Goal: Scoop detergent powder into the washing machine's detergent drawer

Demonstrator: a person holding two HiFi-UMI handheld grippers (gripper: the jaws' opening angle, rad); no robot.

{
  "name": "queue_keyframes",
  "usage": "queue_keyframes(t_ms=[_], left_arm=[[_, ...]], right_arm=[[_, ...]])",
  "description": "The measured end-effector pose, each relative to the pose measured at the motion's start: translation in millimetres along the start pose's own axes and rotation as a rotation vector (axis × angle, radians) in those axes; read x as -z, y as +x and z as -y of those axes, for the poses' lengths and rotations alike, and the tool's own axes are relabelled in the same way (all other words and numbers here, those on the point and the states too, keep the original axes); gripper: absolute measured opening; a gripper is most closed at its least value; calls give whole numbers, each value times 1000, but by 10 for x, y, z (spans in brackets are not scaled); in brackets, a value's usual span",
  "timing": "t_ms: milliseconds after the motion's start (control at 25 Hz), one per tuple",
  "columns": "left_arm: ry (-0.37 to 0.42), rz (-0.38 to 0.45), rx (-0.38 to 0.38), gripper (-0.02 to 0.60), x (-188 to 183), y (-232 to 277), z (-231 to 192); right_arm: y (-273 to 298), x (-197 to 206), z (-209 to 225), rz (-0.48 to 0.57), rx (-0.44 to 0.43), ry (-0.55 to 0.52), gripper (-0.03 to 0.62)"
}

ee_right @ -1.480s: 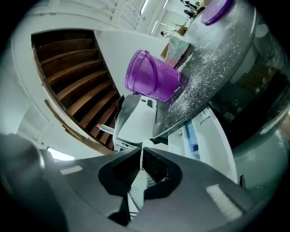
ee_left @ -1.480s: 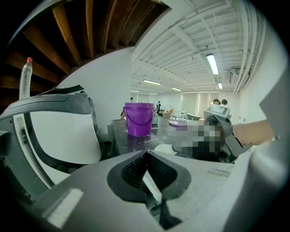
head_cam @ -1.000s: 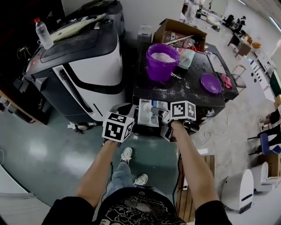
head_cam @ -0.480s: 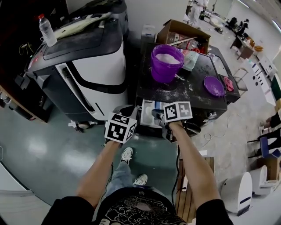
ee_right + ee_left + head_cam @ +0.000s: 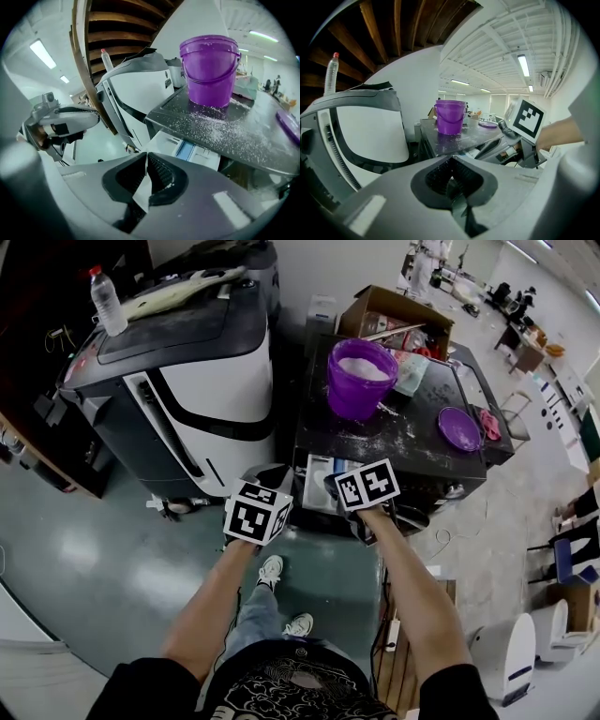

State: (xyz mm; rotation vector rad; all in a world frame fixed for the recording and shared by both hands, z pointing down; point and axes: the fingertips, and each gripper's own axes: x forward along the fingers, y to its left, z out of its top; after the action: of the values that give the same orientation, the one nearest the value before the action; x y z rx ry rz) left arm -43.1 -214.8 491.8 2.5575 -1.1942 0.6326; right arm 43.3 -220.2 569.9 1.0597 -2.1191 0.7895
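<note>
Both grippers sit low in the head view, in front of the open detergent drawer point(image 5: 317, 482) at frame centre. Left gripper point(image 5: 450, 177): fingers pressed together, empty. Right gripper point(image 5: 144, 178): fingers pressed together, empty. The detergent powder point(image 5: 364, 368) lies in the purple bucket point(image 5: 356, 390) on the bench point(image 5: 412, 442), upper centre. The powder is likely light, loose and spill-prone; grains dust the bench. No scoop is identifiable. Grip 1 by its handle, kept level.

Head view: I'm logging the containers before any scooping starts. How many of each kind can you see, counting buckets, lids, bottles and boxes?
purple bucket: 1
purple lid: 1
plastic bottle: 1
cardboard box: 1
Total: 4
</note>
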Motion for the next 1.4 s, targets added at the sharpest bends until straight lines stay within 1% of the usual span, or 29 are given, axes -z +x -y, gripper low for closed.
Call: queue_keyframes(t_ms=[360,680,1000,1400], left_arm=[[-6,0,-9,2,21,-28,-22],[-3,3,-6,2,3,-31,24],[-1,2,-8,2,20,-30,44],[-3,7,-14,2,14,-76,20]], right_arm=[[16,14,-25,-26,74,-195,34],[-25,9,-22,-11,105,-276,34],[-43,-62,-74,19,148,-430,34],[-61,-75,-150,2,208,-601,34]])
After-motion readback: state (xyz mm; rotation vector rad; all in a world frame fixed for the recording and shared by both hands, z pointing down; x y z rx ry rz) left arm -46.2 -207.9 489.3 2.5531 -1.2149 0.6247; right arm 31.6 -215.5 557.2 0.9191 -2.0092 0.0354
